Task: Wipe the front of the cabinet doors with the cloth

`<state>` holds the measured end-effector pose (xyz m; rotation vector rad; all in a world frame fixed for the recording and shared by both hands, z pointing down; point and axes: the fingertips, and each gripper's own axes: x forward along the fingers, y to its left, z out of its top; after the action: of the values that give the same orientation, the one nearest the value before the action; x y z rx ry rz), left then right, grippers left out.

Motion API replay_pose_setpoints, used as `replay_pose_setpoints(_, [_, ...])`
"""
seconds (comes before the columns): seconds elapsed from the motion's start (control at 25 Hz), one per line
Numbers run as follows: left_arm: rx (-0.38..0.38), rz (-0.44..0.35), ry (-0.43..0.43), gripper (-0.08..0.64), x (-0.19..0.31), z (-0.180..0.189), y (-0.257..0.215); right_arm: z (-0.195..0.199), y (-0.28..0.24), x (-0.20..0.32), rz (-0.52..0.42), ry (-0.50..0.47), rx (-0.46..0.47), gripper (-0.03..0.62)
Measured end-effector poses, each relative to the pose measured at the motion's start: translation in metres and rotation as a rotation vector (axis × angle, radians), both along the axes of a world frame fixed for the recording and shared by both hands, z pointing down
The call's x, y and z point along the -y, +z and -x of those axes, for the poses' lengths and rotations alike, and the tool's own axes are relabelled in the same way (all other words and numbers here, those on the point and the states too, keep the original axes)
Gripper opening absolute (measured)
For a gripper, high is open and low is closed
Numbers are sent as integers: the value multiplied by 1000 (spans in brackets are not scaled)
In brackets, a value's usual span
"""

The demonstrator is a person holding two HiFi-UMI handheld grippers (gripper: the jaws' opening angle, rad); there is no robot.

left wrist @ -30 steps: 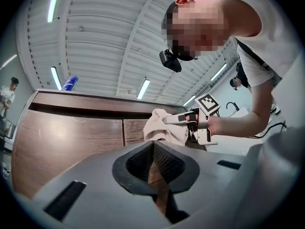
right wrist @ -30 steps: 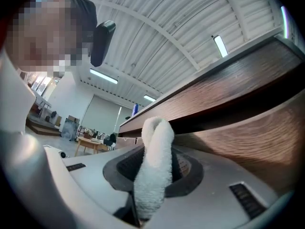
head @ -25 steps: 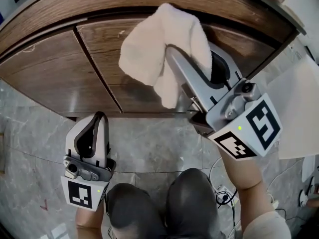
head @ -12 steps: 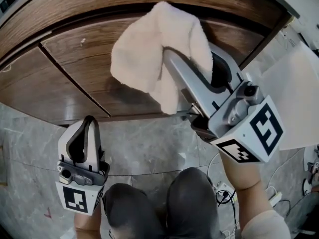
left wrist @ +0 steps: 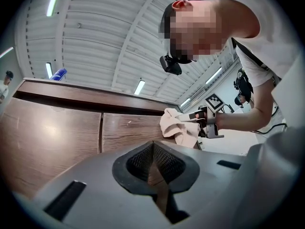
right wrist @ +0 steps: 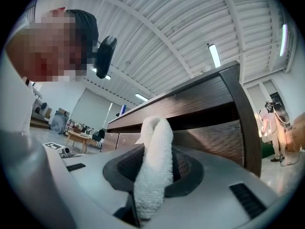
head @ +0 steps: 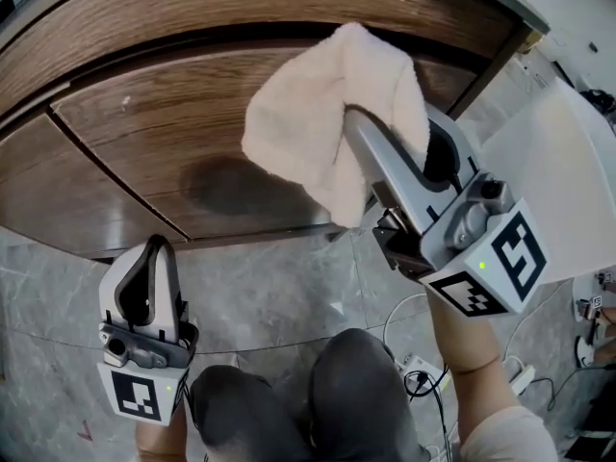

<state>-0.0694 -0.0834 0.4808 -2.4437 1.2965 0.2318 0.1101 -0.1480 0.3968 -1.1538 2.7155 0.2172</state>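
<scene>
Wiping is the step in hand, judged from how things lie; the right gripper is clamped on the cloth, and the right gripper view shows a fold of white terry pinched between its two pads and standing up past the tips.

- Cloth position: bunched over the jaw tips, high on the right-hand cabinet door, just under the overhanging top edge; it appears to bear on the wood, though contact itself cannot be confirmed.
- Door surface: a darker patch lies below and to the left of the cloth; whether it is moisture or shadow cannot be told.
- Left-hand cabinet door: separated from the first by a seam; the cloth is well apart from it.
- Left gripper: jaws closed tip to tip with nothing between them, held low over the tiled floor, clear of both doors.

Progress estimate: part of one door is covered at most; the lower band and the whole left-hand door probably remain.

Next move calls for: steady pressure square to the panel; a flat sweep across the grain of travel toward the seam; a firm pinch so the fold does not slip out; clearance from the overhanging edge.
</scene>
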Motion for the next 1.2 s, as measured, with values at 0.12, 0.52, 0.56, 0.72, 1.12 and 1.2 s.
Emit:
replay_pose_setpoints(0.12, [-5, -4, -11, 17, 1, 5, -5, -14, 0, -1, 5, 28, -10, 107])
replay_pose_setpoints(0.52, [-11, -9, -25, 18, -1, 11, -8, -79, 3, -4, 23, 167, -17, 107])
replay_pose_setpoints(0.56, [-12, -8, -27, 17, -2, 12, -7, -86, 3, -5, 21, 183, -16, 107])
replay_pose_setpoints(0.72, [-13, -4, -31, 17, -3, 13, -4, -106, 4, -7, 22, 230, -9, 107])
replay_pose_setpoints(1.12, [-18, 9, -87, 18, -6, 30, 7, -79, 20, -34, 68, 116, 61, 107])
replay_pose_setpoints(1.2, [-22, 1, -117, 17, -7, 40, 7, -52, 29, -44, 76, 50, 49, 107])
